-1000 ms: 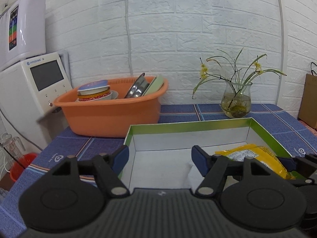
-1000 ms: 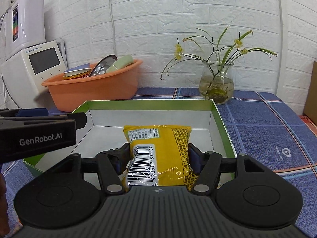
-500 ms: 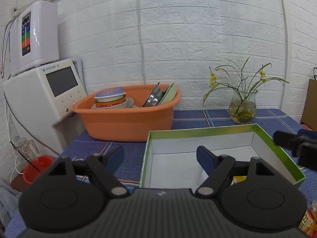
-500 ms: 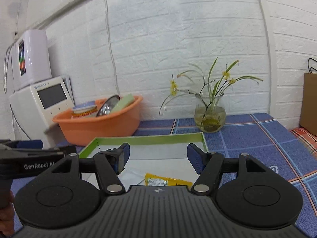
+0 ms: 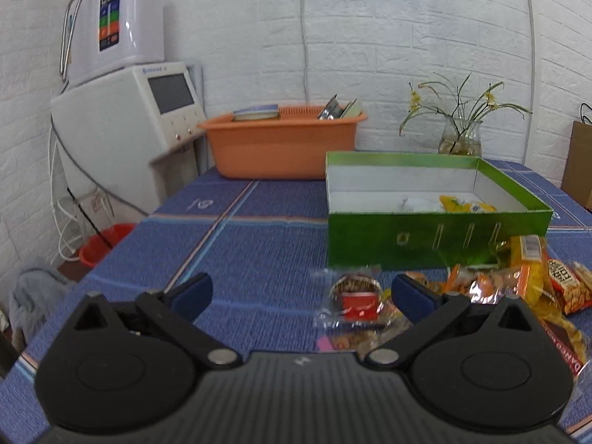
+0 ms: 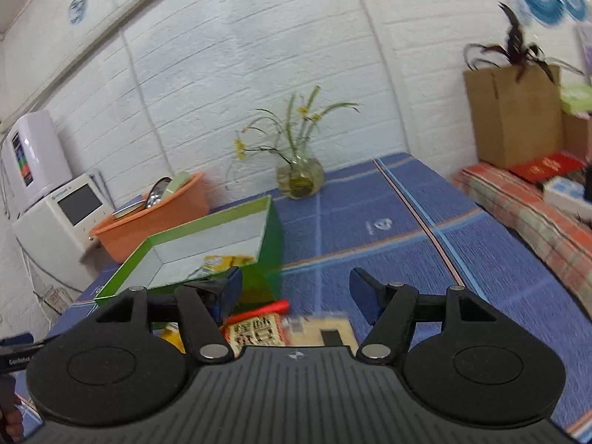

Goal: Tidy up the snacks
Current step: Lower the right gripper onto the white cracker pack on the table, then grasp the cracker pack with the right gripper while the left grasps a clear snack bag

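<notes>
Left wrist view: left gripper [image 5: 301, 292] over the blue checked tablecloth [image 5: 236, 244], jaws opening and wide apart, nothing pressed between the pads; a clear-wrapped snack with a red label [image 5: 355, 301] lies on the cloth just ahead, toward the right-hand finger. Green box [image 5: 436, 238] beyond it, open-topped, white inside, a yellow packet [image 5: 462, 205] on its floor. Loose snack packets [image 5: 518, 281] heaped in front of the box's right corner. Orange basin [image 5: 281, 148] with dishes, white appliance [image 5: 122, 129] and glass vase of flowers [image 5: 458, 140] along the brick wall. Right wrist view, tilted: right gripper [image 6: 296, 290] with fingers apart and empty, above printed snack packets [image 6: 288, 331] beside the box's near corner. Cardboard box [image 6: 514, 114] far right.
</notes>
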A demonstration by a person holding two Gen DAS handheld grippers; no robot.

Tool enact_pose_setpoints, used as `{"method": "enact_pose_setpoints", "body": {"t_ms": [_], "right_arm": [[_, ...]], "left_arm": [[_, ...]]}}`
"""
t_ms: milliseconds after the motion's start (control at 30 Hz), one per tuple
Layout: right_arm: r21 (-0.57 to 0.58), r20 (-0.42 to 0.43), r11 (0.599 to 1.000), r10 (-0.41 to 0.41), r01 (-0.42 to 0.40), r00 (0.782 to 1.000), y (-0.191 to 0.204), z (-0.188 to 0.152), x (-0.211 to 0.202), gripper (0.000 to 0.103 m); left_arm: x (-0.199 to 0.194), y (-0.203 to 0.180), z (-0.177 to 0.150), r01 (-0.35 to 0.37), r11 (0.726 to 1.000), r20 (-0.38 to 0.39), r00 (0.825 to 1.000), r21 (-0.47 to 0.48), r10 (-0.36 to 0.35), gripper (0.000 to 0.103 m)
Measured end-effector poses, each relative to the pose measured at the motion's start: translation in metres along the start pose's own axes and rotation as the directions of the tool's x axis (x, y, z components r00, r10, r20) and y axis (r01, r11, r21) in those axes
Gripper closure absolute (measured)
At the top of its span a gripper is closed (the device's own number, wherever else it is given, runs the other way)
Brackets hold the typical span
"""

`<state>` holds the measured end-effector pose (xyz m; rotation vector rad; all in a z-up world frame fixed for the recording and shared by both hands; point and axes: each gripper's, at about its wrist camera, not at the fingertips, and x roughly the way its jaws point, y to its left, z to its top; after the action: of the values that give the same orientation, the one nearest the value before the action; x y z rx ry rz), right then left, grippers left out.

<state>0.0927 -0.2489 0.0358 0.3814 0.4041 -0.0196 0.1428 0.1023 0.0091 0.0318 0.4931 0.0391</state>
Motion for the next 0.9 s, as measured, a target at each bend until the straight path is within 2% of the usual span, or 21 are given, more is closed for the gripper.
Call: {"method": "enact_pose_setpoints", "body": {"t_ms": [133, 200, 300, 367, 467, 567, 667, 900], "right_arm": [[0.081, -0.093, 0.996, -0.024, 0.032, 0.995, -0.019, -0.018, 0.015, 0.000], [0.093, -0.129, 0.996, 0.011, 0.001, 0.992, -0.019, -0.020, 0.030, 0.000], [0.046, -0.178, 0.997, 0.071, -0.063, 0.982, -0.013, -0.023, 0.052, 0.000], [-0.002, -0.206, 0.997, 0.077, -0.079, 0.975, -0.007, -0.026, 0.061, 0.000], [-0.086, -0.196, 0.996, 0.020, -0.038, 0.980, -0.003, -0.029, 0.065, 0.000], [-0.113, -0.217, 0.994, -0.009, -0.015, 0.976, -0.008, -0.035, 0.067, 0.000], [-0.134, -0.183, 0.991, -0.006, -0.018, 0.983, -0.011, -0.038, 0.066, 0.000], [-0.123, -0.183, 0.992, 0.012, -0.035, 0.983, -0.013, -0.035, 0.069, 0.000]], "left_arm": [[0.018, 0.008, -0.005, -0.018, 0.999, -0.069, 0.997, -0.041, 0.015, 0.000], [0.024, 0.007, -0.002, -0.004, 0.999, -0.074, 0.997, -0.047, 0.000, 0.000], [0.031, 0.001, 0.005, 0.040, 0.999, -0.077, 0.996, -0.016, -0.041, 0.000], [0.039, -0.006, 0.009, 0.049, 0.999, -0.089, 0.995, 0.014, -0.047, 0.000], [0.055, -0.013, 0.013, 0.058, 0.998, -0.122, 0.991, 0.030, -0.054, 0.000], [0.070, -0.020, 0.012, 0.053, 0.998, -0.159, 0.986, 0.032, -0.047, 0.000], [0.077, -0.019, 0.008, 0.078, 0.997, -0.167, 0.983, -0.002, -0.077, 0.000], [0.085, -0.012, 0.006, 0.150, 0.985, -0.193, 0.967, -0.091, -0.165, 0.001]]}}
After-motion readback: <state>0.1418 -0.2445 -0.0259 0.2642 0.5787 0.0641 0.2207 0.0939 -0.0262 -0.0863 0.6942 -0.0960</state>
